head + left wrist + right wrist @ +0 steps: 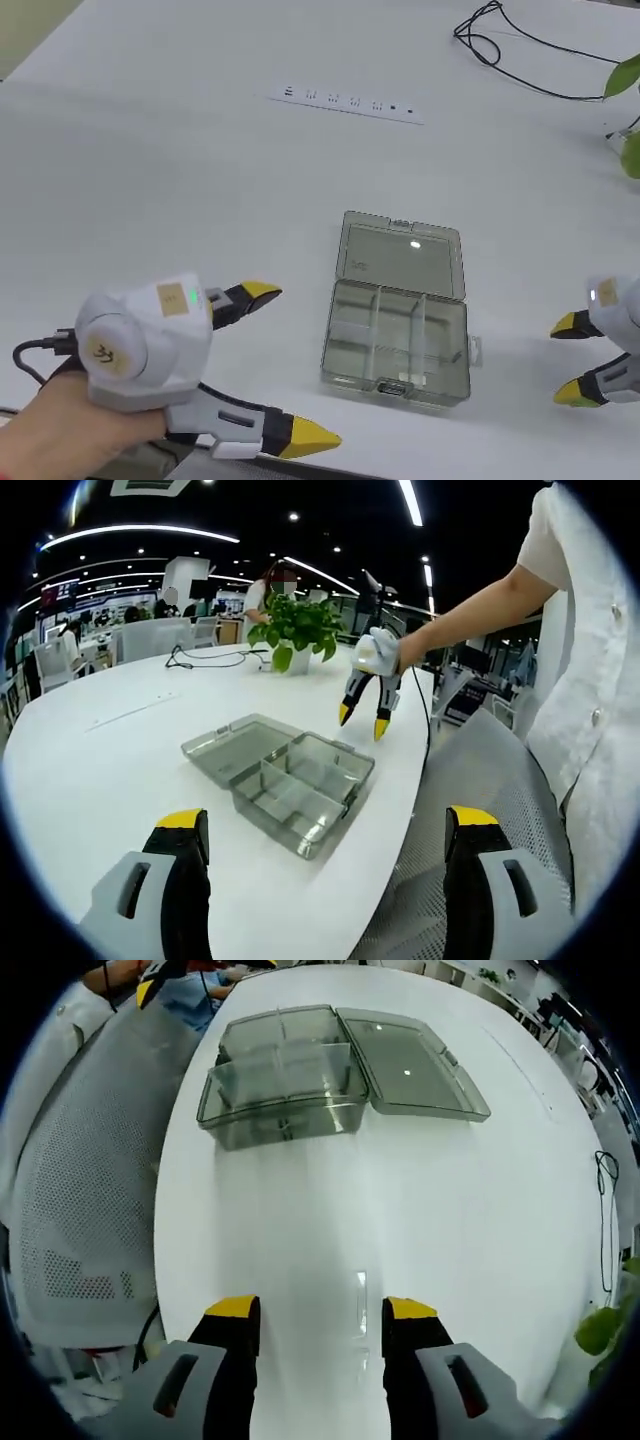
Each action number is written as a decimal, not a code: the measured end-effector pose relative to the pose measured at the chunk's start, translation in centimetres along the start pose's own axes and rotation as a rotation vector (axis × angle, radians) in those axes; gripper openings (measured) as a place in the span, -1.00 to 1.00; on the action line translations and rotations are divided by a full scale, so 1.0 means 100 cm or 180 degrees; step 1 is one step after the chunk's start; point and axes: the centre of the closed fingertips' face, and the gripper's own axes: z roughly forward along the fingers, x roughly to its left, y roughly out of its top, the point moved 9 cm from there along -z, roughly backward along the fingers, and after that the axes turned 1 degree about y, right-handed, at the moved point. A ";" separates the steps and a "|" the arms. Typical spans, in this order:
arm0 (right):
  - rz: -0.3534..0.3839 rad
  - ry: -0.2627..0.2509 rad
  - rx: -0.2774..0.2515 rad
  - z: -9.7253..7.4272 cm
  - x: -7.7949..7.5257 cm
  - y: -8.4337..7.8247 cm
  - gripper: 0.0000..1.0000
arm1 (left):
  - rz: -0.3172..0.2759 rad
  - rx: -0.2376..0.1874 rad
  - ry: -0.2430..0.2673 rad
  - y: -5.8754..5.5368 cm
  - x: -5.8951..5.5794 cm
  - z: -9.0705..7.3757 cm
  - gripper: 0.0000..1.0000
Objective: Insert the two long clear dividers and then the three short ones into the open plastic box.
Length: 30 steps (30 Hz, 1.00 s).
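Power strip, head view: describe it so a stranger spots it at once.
On the white table, look beyond the open plastic box toward the far side. The power strip lies flat there, left of the looped black cable: a long, thin white bar with a row of small dark marks, nearly blending into the tabletop.

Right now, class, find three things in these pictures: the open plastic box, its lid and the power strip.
plastic box [345, 375], head view, left part of its front wall.
lid [400, 255], head view, middle of the flat panel.
power strip [345, 103], head view, middle of its top face.
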 end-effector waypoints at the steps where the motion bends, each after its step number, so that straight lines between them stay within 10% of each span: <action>1: -0.0007 0.0004 0.0018 0.001 0.000 -0.001 -0.01 | -0.0003 0.0001 0.0001 0.000 0.000 0.000 1.00; 30: -0.0171 -0.0145 0.0128 0.007 -0.006 -0.010 -0.35 | 0.0023 0.0011 0.0006 0.002 0.000 -0.003 1.00</action>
